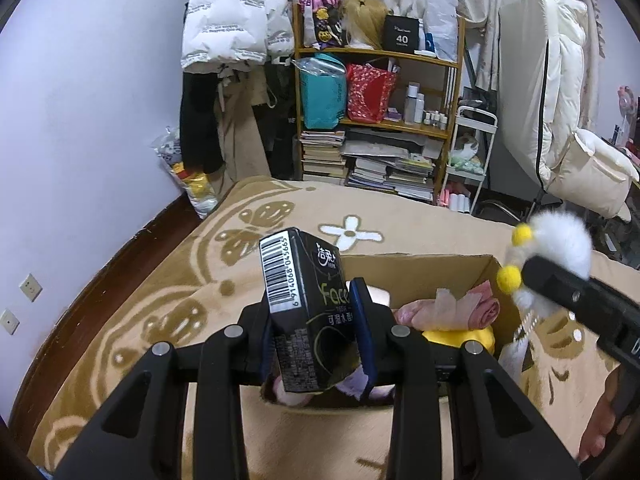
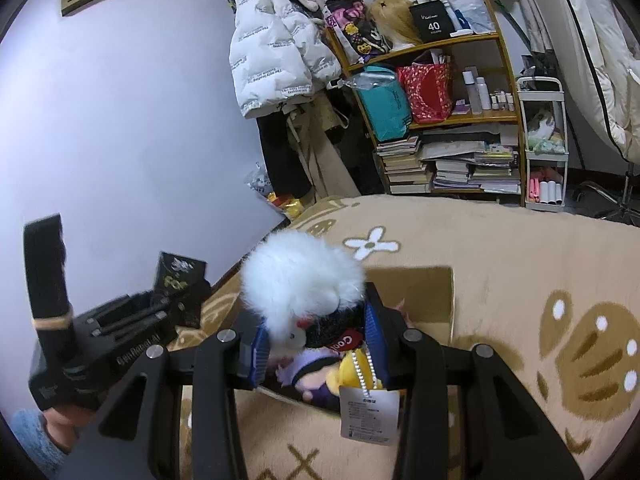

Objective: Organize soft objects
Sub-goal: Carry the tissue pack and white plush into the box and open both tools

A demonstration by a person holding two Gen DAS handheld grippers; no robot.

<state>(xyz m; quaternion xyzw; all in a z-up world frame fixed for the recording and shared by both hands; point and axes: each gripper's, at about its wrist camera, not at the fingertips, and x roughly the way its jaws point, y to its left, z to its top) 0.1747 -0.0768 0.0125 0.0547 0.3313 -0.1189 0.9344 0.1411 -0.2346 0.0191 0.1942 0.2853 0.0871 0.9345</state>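
My left gripper is shut on a black tissue pack and holds it above the near left part of an open cardboard box on the bed. My right gripper is shut on a white fluffy plush toy with yellow pompoms and a paper tag, held over the box. The toy also shows in the left wrist view. Inside the box lie a pink cloth, a yellow soft item and a purple plush.
A beige blanket with brown patterns covers the bed. Behind it stand a wooden shelf with bags and books, hanging jackets, a white cart and a folded white duvet. A wall runs along the left.
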